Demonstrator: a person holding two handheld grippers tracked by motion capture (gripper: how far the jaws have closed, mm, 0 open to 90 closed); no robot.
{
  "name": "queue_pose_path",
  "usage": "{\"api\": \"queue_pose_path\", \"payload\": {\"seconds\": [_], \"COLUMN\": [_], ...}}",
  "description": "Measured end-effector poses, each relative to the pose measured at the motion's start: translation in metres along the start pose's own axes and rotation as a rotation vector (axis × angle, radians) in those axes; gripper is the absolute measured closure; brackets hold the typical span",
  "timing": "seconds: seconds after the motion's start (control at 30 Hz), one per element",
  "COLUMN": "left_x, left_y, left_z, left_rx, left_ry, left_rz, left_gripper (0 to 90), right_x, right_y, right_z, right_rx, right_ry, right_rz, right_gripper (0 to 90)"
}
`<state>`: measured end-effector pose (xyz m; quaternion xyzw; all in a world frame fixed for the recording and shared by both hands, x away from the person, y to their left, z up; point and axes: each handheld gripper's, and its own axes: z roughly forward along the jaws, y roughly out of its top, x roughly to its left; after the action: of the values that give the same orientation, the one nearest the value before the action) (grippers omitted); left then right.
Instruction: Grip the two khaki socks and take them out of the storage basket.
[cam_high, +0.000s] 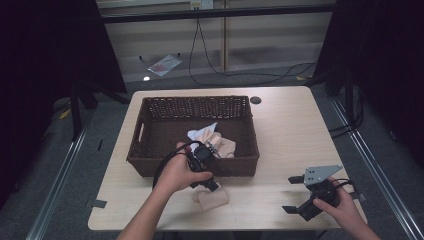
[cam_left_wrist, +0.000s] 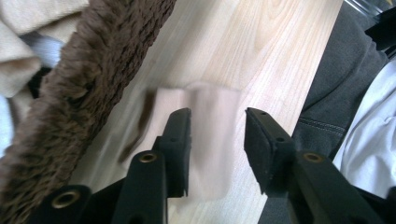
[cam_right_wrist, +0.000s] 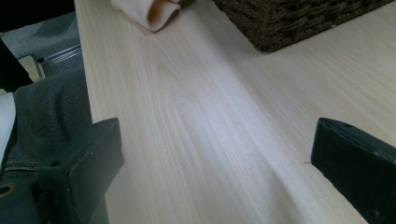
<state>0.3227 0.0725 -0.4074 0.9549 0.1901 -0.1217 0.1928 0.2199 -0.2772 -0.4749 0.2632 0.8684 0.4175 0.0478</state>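
Beige cloth (cam_high: 212, 197) lies on the table (cam_high: 285, 135) just outside the near wall of the woven basket (cam_high: 150, 165), directly beneath your left gripper (cam_left_wrist: 215, 122); its jaws stand parted above the fabric, one over the cloth, the other past its edge, pinching nothing; more pale cloths (cam_high: 212, 140) sit inside the basket beyond those jaws; your right gripper (cam_high: 295, 194) rests well apart near the table's right corner, jaws spread wide over bare wood.
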Motion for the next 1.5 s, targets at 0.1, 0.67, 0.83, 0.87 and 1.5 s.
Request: {"api": "queue_pose_path", "payload": {"seconds": [0.1,0.67,0.83,0.87,1.5], "left_x": [0.000,-0.008,-0.004,-0.002,0.035], "left_y": [0.000,0.013,0.017,0.018,0.031], "left_z": [-0.004,-0.048,-0.057,-0.058,-0.064], "left_rx": [0.000,-0.058,-0.065,-0.075,-0.111], "left_ry": [0.006,0.016,0.037,0.044,0.122], "left_rz": [-0.001,-0.015,-0.019,-0.031,-0.097], "left_gripper": [57.6,27.6,18.7,17.1,8.3], "right_x": [0.000,0.000,0.000,0.000,0.000], "right_y": [0.000,0.000,0.000,0.000,0.000], "right_z": [0.000,0.000,0.000,0.000,0.000], "right_rx": [-0.001,0.000,0.000,-0.001,0.000], "right_ry": [0.000,0.000,0.000,0.000,0.000], "right_rz": [-0.001,0.001,-0.001,0.001,-0.001], "right_gripper": [2.2,2.2,2.2,2.2,2.2]}}
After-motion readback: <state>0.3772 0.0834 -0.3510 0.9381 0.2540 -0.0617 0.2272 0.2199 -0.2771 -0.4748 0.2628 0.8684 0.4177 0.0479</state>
